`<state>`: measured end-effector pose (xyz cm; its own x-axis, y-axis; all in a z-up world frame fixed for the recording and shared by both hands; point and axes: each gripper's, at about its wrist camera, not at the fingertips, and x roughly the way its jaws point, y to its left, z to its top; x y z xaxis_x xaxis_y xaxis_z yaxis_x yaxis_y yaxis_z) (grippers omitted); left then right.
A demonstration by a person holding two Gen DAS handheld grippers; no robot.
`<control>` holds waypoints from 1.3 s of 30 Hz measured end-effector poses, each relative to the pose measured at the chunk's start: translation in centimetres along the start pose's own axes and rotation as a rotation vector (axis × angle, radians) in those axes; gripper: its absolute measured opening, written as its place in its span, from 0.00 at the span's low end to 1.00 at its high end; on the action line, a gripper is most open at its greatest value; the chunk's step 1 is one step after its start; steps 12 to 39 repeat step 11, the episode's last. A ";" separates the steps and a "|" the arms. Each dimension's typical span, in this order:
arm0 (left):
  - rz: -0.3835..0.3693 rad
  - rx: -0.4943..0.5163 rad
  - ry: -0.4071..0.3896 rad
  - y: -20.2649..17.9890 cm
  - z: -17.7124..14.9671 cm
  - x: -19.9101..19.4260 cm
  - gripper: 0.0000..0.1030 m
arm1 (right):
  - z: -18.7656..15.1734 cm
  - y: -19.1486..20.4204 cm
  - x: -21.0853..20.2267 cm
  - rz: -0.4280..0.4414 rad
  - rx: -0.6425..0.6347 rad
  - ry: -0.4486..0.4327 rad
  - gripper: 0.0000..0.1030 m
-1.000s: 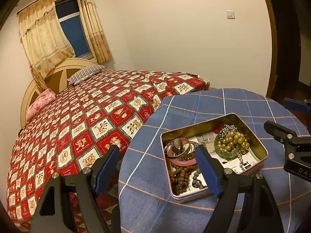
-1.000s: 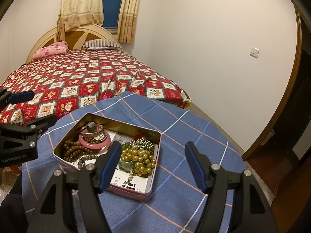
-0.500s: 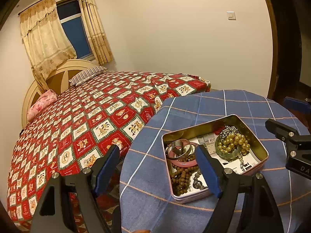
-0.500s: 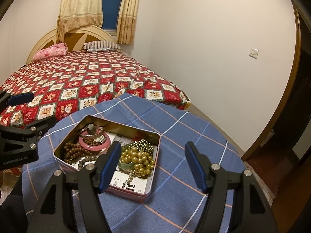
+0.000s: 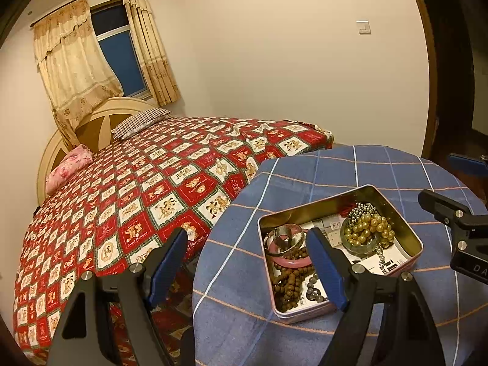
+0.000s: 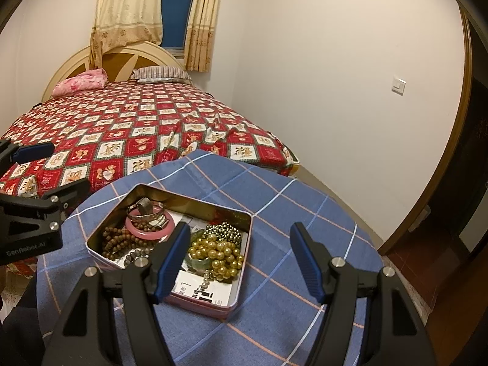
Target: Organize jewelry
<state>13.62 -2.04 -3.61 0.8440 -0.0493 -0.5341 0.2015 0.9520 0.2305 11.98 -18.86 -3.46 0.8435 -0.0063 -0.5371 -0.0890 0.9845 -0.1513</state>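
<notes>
We hold the left claw (image 5: 247, 262) and right claw (image 6: 241, 259) spread wide and empty above the counter (image 6: 289, 207), where beads and bangles already fill the open tin (image 6: 213, 210); start or finish, we cannot tell.

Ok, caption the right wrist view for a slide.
Open right hand-held gripper above a tin of beads and bangles on a blue checked tablecloth.

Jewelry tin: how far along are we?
All visible jewelry sits in the open tin: gold beads, pink bangle, brown beads. No lid or loose piece shows. Left gripper and right gripper hover open, empty. Could be gathered, or awaiting sorting; can't tell.
</notes>
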 end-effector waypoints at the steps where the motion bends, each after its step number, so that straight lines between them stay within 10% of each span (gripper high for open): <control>1: 0.001 0.002 0.001 0.0 0.0 0.0 0.78 | 0.1 0.0 0.0 0.000 0.000 -0.001 0.68; 39: 0.017 0.008 -0.042 -0.2 -0.1 -0.5 0.78 | 0.0 -0.1 0.0 -0.001 0.002 0.002 0.68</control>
